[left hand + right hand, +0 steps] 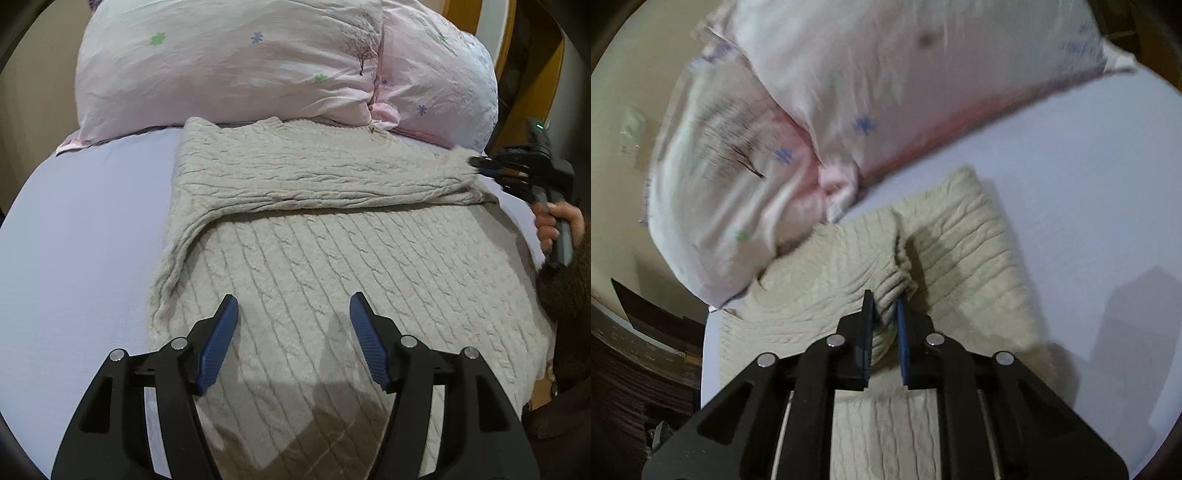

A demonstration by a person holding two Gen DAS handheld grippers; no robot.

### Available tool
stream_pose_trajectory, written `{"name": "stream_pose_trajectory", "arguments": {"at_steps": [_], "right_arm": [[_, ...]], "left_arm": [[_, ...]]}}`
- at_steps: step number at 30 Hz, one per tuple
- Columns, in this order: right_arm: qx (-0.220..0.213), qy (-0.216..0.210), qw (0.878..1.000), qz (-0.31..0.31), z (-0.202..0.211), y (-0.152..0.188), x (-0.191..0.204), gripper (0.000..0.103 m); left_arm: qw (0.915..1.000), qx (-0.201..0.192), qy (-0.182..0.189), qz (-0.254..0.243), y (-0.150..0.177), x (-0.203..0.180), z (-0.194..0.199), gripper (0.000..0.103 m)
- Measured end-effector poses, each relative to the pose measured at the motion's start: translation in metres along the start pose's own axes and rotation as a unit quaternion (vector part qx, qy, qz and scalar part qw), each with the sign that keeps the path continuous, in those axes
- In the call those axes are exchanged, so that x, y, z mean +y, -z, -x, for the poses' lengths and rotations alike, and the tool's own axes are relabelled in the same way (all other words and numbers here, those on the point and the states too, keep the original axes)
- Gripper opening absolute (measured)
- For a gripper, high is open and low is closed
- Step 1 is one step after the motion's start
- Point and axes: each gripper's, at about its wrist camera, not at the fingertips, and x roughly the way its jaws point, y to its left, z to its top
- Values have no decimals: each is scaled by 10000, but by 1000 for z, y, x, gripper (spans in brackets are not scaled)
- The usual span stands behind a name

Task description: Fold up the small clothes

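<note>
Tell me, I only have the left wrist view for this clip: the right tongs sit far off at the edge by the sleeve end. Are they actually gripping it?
Observer: Yes. In the right wrist view the right tongs are shut on the bunched cuff of the sweater sleeve.
Operator: Is the cuff pressed to the bed or raised?
Observer: It looks raised. It casts a shadow on the sweater body beneath.
Operator: Anything past the pillows that I cannot see?
Observer: A cream wall with a pale wall plate beyond the pink pillows.
Operator: And my left tongs?
Observer: The left tongs are open over the sweater and hold nothing.
</note>
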Motion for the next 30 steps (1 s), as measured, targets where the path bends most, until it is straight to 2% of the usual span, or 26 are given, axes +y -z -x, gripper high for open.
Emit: {"name": "stream_pose_trajectory", "arguments": {"at_steps": [2, 4, 7, 9, 11, 14, 16, 17, 18, 20, 22, 25, 26, 27, 28, 29, 30], "right_arm": [[35, 240, 9996, 111, 7, 8, 0, 12], [302, 567, 9979, 76, -2, 17, -9, 13], [342, 541, 9979, -86, 6, 26, -21, 21], [105, 818, 9965, 106, 29, 38, -21, 44], [21, 778, 9968, 191, 47, 51, -26, 58], [297, 653, 9974, 109, 71, 84, -49, 60], [431, 478, 9979, 32, 80, 102, -61, 59], [365, 359, 9987, 65, 86, 109, -62, 57], [458, 157, 9988, 68, 93, 121, -64, 52], [710, -453, 9964, 9, 99, 140, -68, 42], [914, -1079, 9899, 43, 106, 165, -72, 41], [1211, -1897, 9741, -208, 109, 192, -83, 34], [1351, -2186, 9658, -336, 107, 201, -88, 28], [1460, -2356, 9600, -389, 103, 207, -88, 12], [1466, -2434, 9580, -389, 102, 210, -86, 8], [1429, -2530, 9561, -371, 102, 209, -84, 8], [1330, -2699, 9530, -353, 103, 205, -79, 7]], "left_arm": [[9999, -80, 57, 111, 2, 5, 6, 64], [9992, -237, 139, 304, 6, 13, 17, 64], [9975, -362, 242, 556, 12, 24, 33, 64], [9959, -396, 322, 746, 23, 33, 45, 64], [9940, -404, 348, 960, 37, 45, 56, 67], [9902, -369, 474, 1260, 53, 57, 62, 68], [9864, -315, 659, 1470, 65, 63, 64, 68], [9849, -397, 745, 1513, 72, 63, 67, 68], [9840, -406, 817, 1531, 75, 62, 69, 68], [9811, -400, 1042, 1578, 83, 59, 74, 67], [9763, -372, 1398, 1610, 95, 53, 79, 66], [9728, -294, 1596, 1656, 106, 42, 84, 52], [9696, -223, 1708, 1738, 111, 40, 84, 42], [9677, -175, 1760, 1796, 112, 39, 83, 36], [9653, -84, 1831, 1860, 114, 38, 80, 21], [9636, -9, 1900, 1882, 115, 38, 77, 11], [9624, 35, 1938, 1903, 114, 37, 74, 11]]}}
